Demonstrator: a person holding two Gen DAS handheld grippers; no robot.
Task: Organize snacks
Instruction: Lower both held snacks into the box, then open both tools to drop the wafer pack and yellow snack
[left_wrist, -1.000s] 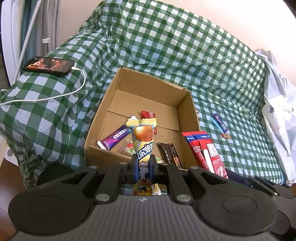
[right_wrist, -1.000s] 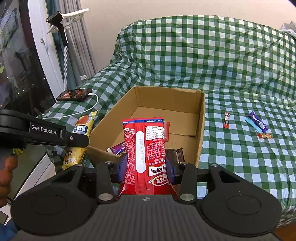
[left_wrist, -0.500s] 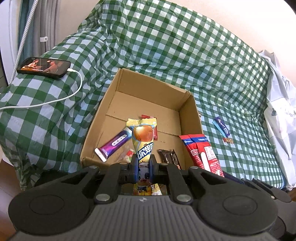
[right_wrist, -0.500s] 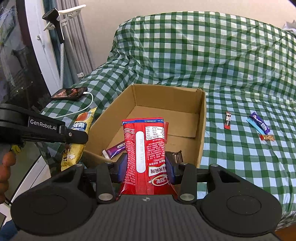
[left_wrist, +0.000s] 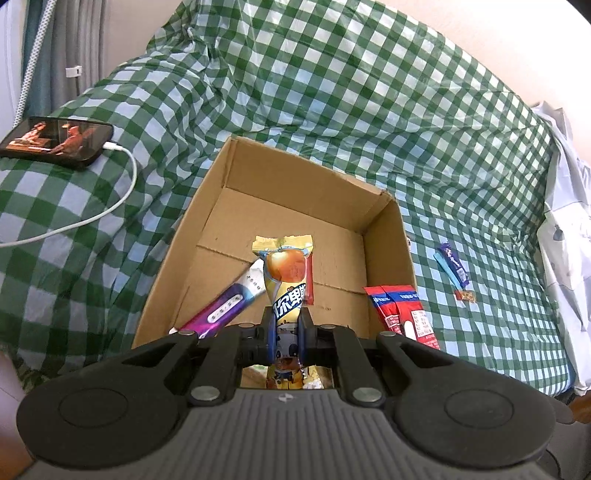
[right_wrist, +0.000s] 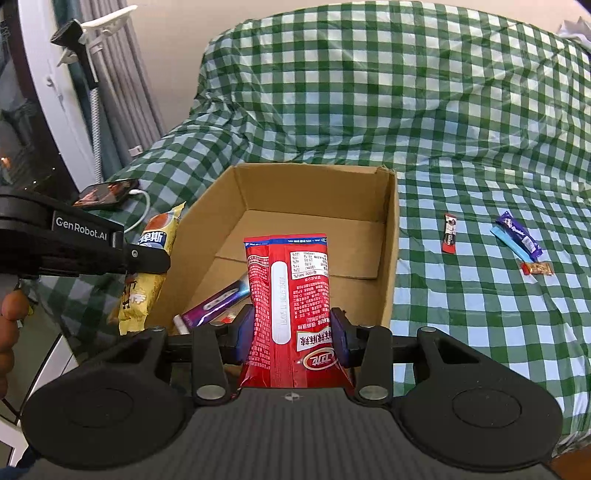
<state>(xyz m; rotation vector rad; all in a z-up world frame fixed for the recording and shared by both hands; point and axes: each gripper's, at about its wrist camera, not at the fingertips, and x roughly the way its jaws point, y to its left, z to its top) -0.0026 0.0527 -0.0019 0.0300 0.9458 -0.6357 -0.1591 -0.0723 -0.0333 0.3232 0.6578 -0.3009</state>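
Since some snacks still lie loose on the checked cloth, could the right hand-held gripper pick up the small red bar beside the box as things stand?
Probably not yet: the right hand-held gripper is shut on the red packet, so its jaws are full. The small red bar itself lies in the open on the checked cloth, nothing covering it.

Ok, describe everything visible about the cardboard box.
The cardboard box is plain brown corrugated card, open-topped, its floor flaps showing a seam. It sits on the green checked cloth. A purple wrapper lies inside near the front, leaning against the left wall. The walls look upright and undamaged.
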